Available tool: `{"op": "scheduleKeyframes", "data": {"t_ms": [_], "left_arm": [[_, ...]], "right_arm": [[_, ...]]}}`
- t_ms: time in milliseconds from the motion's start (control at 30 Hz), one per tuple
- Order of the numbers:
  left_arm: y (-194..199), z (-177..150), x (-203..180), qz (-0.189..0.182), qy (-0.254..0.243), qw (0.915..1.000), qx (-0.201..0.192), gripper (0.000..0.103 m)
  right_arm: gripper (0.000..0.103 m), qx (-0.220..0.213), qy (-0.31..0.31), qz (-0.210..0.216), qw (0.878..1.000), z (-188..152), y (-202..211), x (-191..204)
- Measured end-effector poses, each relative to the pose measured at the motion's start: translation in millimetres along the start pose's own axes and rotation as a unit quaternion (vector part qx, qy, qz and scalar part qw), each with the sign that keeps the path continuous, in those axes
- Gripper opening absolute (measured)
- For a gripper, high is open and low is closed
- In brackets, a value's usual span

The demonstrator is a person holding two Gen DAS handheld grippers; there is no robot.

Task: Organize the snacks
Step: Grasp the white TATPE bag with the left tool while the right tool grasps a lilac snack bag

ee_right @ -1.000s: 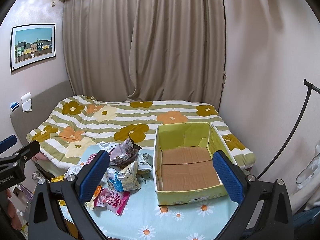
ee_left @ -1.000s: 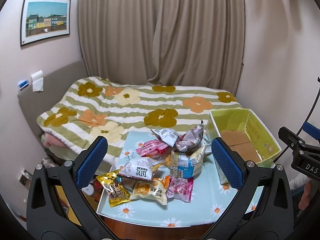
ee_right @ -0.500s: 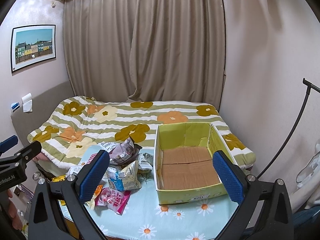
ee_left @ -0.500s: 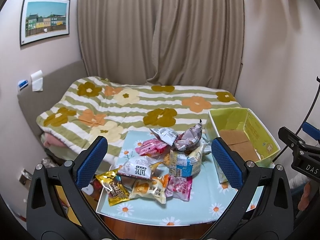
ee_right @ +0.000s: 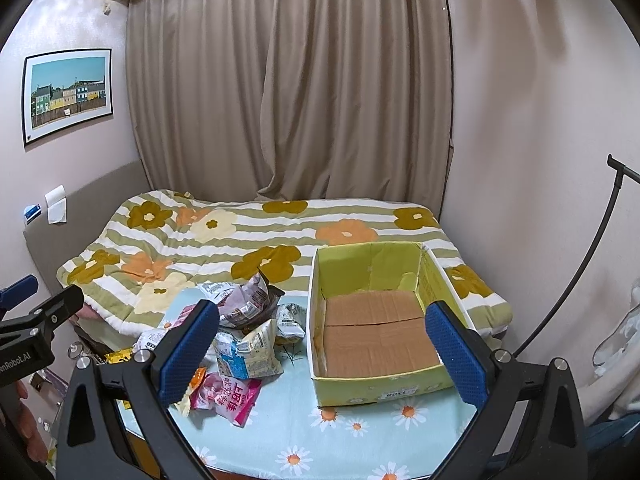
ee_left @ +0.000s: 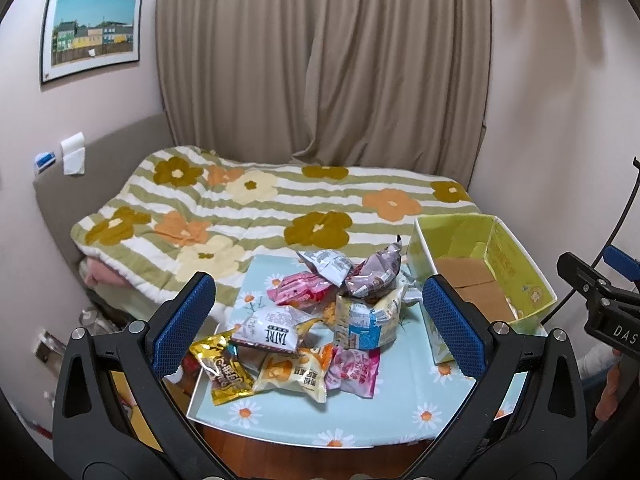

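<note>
Both claws hang above a small surface covered with a pale blue daisy-print cloth, each spread wide with nothing between its blue pads. The left claw sits over a loose pile of snack packets heaped on the left part of the surface, and the right claw sits over the front of a yellow-green cardboard box that stands on the right part, just beside the pile. The box is open at the top, and its brown cardboard floor shows bare in the right wrist view. In the pile, a gold packet lies at the near left edge, touching a white packet printed with dark letters. A yellow-orange packet lies in front of that, and a pink packet lies to its right. A taller blue and cream bag stands upright in the middle, with a pink and red packet and 2 crumpled silver and purple bags behind it, toward the bed. The bed lies beyond the surface under a green-and-white striped quilt with big flowers, beige curtains hang behind it, and a framed picture of coloured houses is on the left wall. The other claw's black frame shows at the edge of each view, with part of a hand below it.
</note>
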State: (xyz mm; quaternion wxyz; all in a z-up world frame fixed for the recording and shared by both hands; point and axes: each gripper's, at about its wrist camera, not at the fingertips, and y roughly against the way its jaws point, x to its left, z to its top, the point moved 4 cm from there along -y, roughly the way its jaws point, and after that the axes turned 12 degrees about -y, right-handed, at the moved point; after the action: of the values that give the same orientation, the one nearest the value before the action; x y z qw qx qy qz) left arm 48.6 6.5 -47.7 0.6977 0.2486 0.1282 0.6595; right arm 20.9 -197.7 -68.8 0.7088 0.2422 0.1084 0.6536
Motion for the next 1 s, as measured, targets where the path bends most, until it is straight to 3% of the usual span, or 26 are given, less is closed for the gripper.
{"op": "scheduleKeyframes", "data": {"t_ms": [300, 600, 767, 1000], "left_arm": [[-30.8, -26.1, 10.5, 0.009, 0.008, 0.9974, 0.072, 0.103], [-101.3, -52.5, 47.0, -0.045, -0.001, 0.9865, 0.157, 0.103], [-164.5, -57.1, 63.1, -0.099, -0.021, 0.9727, 0.209, 0.103], [-234.5, -79.4, 76.6, -0.156, -0.038, 0.9472, 0.278, 0.103]], "right_arm": [[0.103, 0.054, -0.001, 0.018, 0.998, -9.5, -31.7, -5.6], [0.103, 0.117, -0.027, 0.036, 0.992, -19.6, -88.9, 23.5], [0.103, 0.14, -0.058, 0.026, 0.988, -21.1, -126.3, 46.0], [0.103, 0.177, -0.091, 0.0, 0.98, -29.2, -188.3, 77.2]]}}
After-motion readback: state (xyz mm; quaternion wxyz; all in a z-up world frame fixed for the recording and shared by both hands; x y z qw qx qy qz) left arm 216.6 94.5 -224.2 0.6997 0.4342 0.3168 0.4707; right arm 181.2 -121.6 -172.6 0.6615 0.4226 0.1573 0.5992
